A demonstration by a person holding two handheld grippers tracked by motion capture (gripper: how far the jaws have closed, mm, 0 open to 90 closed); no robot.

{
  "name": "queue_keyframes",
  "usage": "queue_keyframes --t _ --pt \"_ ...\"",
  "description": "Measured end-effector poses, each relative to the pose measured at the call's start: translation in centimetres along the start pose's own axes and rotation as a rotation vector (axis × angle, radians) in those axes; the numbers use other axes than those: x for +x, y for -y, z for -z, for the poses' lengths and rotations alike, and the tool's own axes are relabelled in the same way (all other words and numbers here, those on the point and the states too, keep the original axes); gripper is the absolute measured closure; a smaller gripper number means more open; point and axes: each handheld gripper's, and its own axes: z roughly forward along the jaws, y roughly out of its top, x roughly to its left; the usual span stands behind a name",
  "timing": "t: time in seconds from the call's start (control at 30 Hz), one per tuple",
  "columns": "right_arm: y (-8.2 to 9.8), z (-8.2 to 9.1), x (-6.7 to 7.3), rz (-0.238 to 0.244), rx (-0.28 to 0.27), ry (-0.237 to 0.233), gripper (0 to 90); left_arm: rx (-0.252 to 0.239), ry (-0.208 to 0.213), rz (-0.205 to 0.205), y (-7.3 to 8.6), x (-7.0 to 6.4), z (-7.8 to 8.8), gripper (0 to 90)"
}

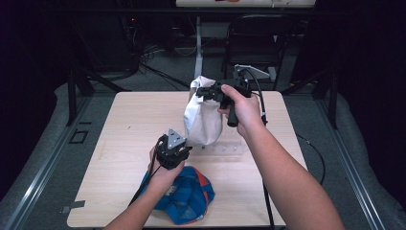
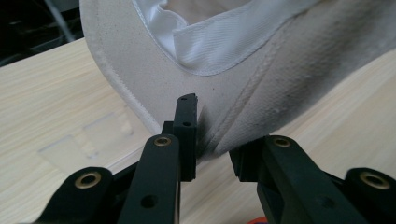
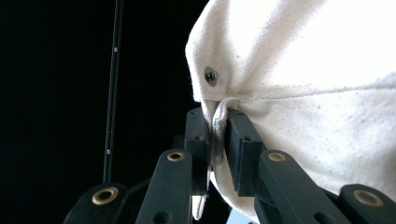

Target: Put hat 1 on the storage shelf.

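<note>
The right tongs [image 1: 207,92] are clamped on a fold of the off-white cotton cap [image 1: 203,120] and hold it up above the pale wooden counter [image 1: 124,139] — in the right gripper view the fabric is pinched flat between the two black jaws, a small metal eyelet [image 3: 211,75] just above them. The cap hangs down from that grip, its lower edge close over the counter. The left tongs [image 2: 212,149] sit at that lower edge, jaws partly apart with the brim's stitched corner between them; whether the pads actually press on it is hard to make out. From above, the left tongs themselves are hidden under the gripper's body. A blue cloth cap with orange trim [image 1: 189,196] lies near the counter's front edge — half covered by the left forearm.
</note>
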Motion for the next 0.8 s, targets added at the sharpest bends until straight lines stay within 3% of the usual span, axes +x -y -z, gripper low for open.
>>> queue_keyframes --t 0.3,0.4,0.5,0.63,0.8 --pt "0.0 0.2 0.3 0.009 0.002 0.009 80.0 -0.045 0.117 0.067 -0.1 0.0 -0.3 76.7" --pt "0.0 0.3 0.3 0.012 0.002 0.016 80.0 -0.042 0.121 0.064 0.0 0.2 -0.5 76.8" --pt "-0.1 0.2 0.1 0.014 0.0 0.023 80.0 -0.053 0.144 0.102 0.3 0.6 -0.5 76.6" --pt "0.0 -0.1 0.1 0.014 0.005 0.021 80.0 -0.066 0.156 0.122 0.5 0.9 -0.4 76.6" --pt "0.0 -0.7 0.0 0.018 0.015 0.03 79.9 -0.058 0.136 0.142 1.0 1.2 -0.2 77.2"
